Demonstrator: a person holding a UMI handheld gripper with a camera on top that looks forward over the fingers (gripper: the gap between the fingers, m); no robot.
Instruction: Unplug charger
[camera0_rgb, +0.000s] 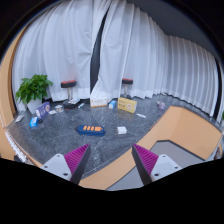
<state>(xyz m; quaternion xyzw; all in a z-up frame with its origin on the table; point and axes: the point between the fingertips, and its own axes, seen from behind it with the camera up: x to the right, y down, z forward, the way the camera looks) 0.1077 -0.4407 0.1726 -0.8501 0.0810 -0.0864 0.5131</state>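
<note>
On the grey marbled tabletop (60, 135), well beyond my fingers, lies a flat blue object with orange parts on top (92, 129), possibly a power strip. A small white block (121, 130), perhaps the charger, sits just to its right; I cannot tell whether the two are joined. My gripper (111, 160) is open, its magenta pads (77, 157) spread wide with nothing between them. It hovers above the table's tan front edge (110, 168), far short of both objects.
A potted green plant (35, 90) stands at the far left beside small boxes and items (43, 108). A yellow box (127, 104) sits at the back, with two stools (68, 84) behind the table. White curtains (140, 50) close off the room.
</note>
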